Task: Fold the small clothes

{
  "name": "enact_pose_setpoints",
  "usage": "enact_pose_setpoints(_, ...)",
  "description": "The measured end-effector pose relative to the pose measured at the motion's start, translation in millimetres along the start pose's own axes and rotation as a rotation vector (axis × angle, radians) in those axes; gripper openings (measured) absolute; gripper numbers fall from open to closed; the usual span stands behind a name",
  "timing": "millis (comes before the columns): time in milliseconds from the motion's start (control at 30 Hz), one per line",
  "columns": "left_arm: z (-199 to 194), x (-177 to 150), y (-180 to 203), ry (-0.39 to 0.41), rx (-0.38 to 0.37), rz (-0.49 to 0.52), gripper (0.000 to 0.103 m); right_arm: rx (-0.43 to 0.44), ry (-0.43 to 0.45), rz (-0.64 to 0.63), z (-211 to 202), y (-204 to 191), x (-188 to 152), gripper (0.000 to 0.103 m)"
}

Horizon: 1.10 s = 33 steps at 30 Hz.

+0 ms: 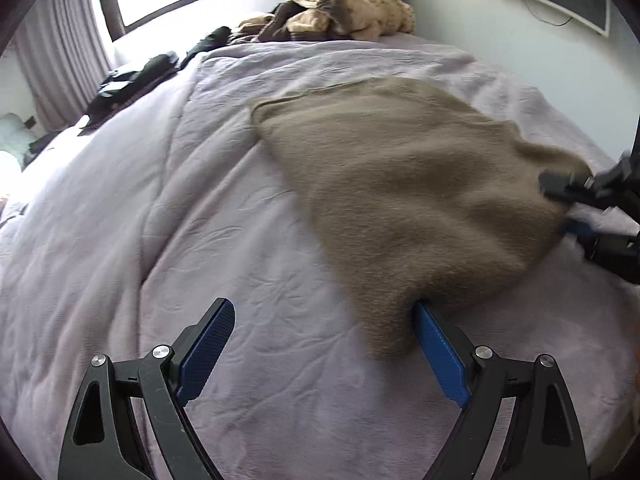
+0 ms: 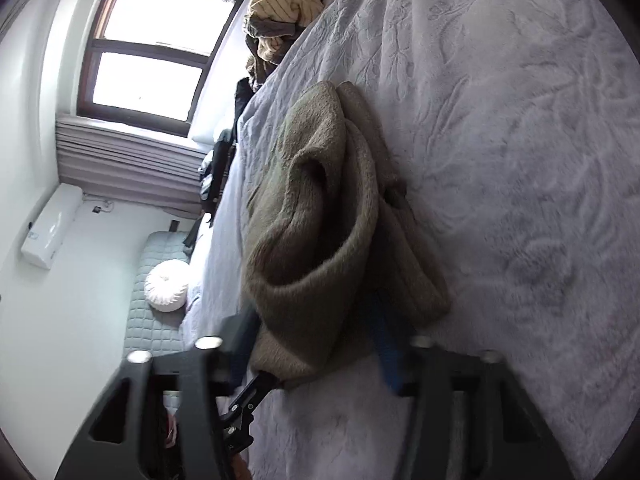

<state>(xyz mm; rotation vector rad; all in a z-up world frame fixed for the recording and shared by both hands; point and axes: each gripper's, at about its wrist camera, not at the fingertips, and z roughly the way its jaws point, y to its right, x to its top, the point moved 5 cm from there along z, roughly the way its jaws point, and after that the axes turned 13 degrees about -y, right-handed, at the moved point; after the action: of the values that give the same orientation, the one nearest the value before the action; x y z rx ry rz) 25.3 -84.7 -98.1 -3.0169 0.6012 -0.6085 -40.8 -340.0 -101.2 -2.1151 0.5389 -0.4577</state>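
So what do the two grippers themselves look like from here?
The left gripper has black angular linkage arms with triangular cut-outs and round silver pivot bolts. Its fingers carry flat blue textured pads. The right gripper, blurred, shows the same black frame, silver bolts and a blue pad. No cables or sleeves are visible.

The left tongs (image 1: 322, 334) are black linkage arms with silver screws. Their fingers (image 1: 208, 344) carry blue ribbed pads. The right tongs (image 2: 316, 344) look alike.

one brown fleece garment (image 1: 404, 208) lies on one bed (image 1: 160, 240); one heap of yellow-brown clothes (image 1: 352, 12) sits at its far edge; two grippers, left (image 1: 324, 320), right (image 1: 560, 204).
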Motion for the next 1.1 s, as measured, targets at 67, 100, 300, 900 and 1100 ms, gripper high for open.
enact_pose_setpoints(67,-4,-3,-6,0.026,0.014,-0.011,0.091,0.001,0.025,-0.042,-6,-14,-1,0.008)
enact_pose_setpoints(100,-6,-6,-9,0.035,0.020,-0.015,0.091,0.000,0.037,-0.074,-10,-21,-3,0.008)
enact_pose_setpoints(300,5,-17,-27,-0.009,-0.047,-0.067,0.091,-0.118,-0.015,0.022,2,25,-8,0.009)
enact_pose_setpoints(900,-15,49,-36,0.006,-0.208,-0.227,0.091,-0.252,0.151,-0.230,-57,-59,19,0.020)
enact_pose_setpoints(1100,22,62,-13,-0.079,-0.179,-0.226,0.091,-0.348,0.009,-0.267,-6,-52,48,0.020)
